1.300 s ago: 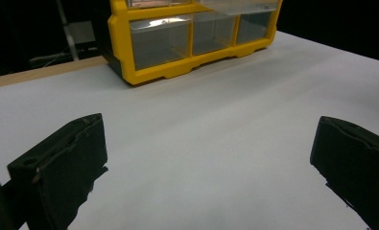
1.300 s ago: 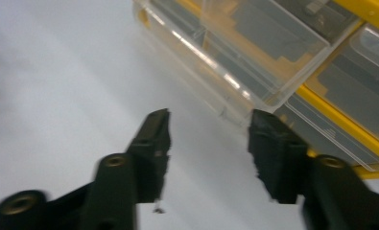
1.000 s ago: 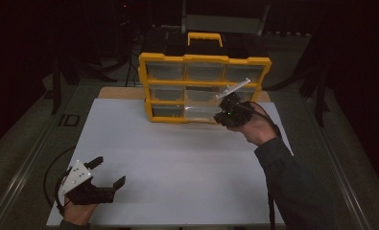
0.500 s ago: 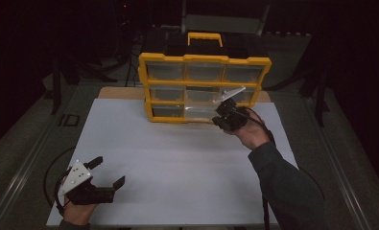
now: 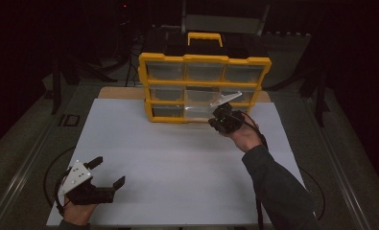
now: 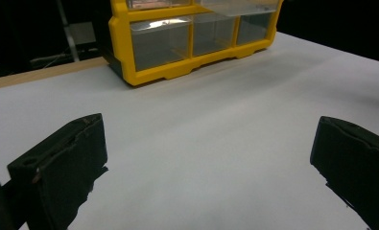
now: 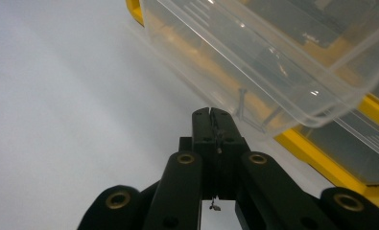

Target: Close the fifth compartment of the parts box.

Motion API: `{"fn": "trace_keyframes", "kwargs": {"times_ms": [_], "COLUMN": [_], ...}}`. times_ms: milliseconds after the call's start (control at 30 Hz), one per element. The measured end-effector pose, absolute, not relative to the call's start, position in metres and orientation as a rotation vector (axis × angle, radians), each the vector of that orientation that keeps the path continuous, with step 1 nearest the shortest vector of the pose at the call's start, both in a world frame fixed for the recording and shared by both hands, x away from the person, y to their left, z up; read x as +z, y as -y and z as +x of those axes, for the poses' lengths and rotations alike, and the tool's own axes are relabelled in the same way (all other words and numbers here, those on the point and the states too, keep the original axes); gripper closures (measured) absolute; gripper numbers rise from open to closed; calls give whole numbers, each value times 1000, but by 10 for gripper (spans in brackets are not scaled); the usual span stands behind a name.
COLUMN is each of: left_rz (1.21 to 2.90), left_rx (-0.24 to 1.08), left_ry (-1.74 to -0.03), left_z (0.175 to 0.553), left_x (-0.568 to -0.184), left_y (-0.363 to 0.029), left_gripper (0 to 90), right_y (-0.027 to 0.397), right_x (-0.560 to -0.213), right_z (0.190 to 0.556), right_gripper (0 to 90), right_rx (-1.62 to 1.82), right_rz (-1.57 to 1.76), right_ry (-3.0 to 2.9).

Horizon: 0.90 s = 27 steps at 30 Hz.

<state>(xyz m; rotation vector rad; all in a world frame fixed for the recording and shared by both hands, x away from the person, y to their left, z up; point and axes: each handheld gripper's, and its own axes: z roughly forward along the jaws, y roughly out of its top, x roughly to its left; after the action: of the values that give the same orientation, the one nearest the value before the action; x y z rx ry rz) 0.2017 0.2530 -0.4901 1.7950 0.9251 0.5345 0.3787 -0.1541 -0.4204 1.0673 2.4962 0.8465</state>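
The right gripper had its fingers pressed together just below a pulled-out clear drawer. The left gripper sat wide open above the desk, holding nothing.

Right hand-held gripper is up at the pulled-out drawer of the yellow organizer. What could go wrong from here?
1. The right hand-held gripper is pinched shut just below the clear drawer, which already juts from the yellow organizer; pulled further, it may come free and drop.
2. The organizer stands unbraced, with the left hand-held gripper open far away, so a tug might slide or tip it.
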Motion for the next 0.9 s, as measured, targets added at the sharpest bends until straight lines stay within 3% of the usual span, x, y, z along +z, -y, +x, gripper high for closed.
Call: {"fn": "trace_keyframes", "kwargs": {"times_ms": [900], "left_rz": [1792], "left_rx": [535], "left_ry": [-924], "left_z": [202], "left_x": [-490], "left_y": [-253], "left_gripper": [0], "right_y": [142], "right_x": [-440], "right_z": [389], "right_gripper": [896], "right_rx": [843], "right_rz": [1073], "right_ry": [-2449]}}
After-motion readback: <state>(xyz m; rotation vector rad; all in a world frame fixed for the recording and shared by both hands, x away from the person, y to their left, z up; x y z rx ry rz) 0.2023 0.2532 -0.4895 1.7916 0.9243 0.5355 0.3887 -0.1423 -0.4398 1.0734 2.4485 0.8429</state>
